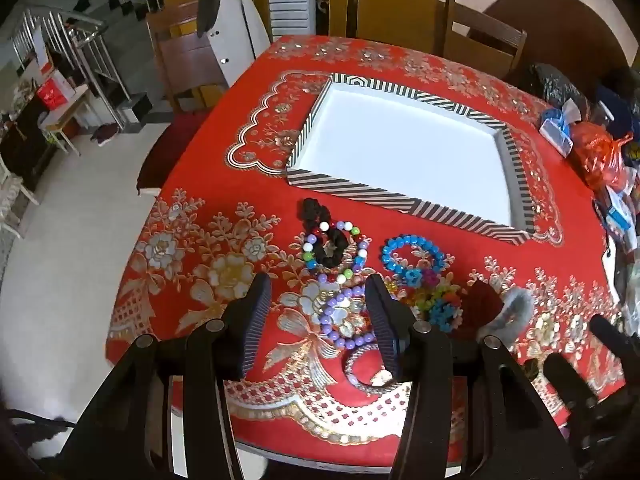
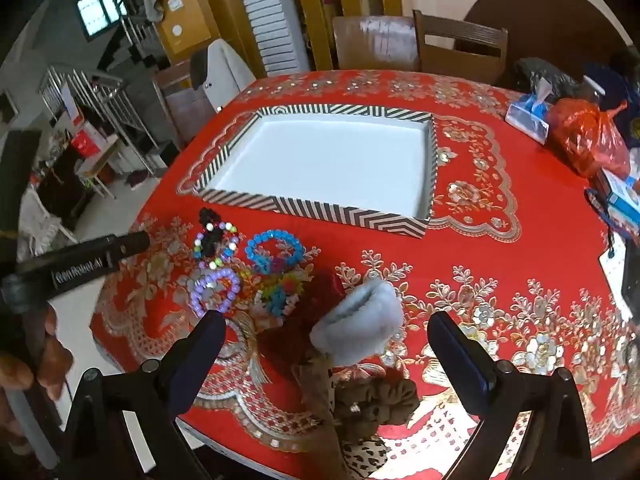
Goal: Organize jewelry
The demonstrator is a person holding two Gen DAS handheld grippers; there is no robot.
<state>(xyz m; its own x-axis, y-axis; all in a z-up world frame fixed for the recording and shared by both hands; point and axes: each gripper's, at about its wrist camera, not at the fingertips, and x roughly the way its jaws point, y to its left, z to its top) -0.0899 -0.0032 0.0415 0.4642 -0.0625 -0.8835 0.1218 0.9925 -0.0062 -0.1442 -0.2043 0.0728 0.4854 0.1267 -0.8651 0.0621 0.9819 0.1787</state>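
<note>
A pile of jewelry lies on the red tablecloth before a white tray with a black-and-white striped rim [image 1: 348, 192] [image 2: 344, 212]. My left gripper [image 1: 318, 314] is open over a purple bead bracelet [image 1: 340, 322] [image 2: 214, 288], which shows between its fingers without being pressed. Beyond it lie a multicolour bead bracelet [image 1: 340, 252] around a black scrunchie and a blue bead bracelet [image 1: 412, 254] [image 2: 272, 246]. My right gripper [image 2: 332, 344] stands wide open around a grey fluffy scrunchie [image 2: 360, 320] [image 1: 516, 308], apart from it. A dark red scrunchie [image 2: 320, 292] and a brown leopard-print scrunchie [image 2: 372, 400] lie beside it.
Plastic bags [image 2: 584, 136], a tissue pack [image 2: 528, 116] and small boxes crowd the table's right edge. Wooden chairs [image 2: 460, 48] stand behind the table. The table's near edge runs just under both grippers. A hand [image 2: 44, 360] holds the left gripper's handle.
</note>
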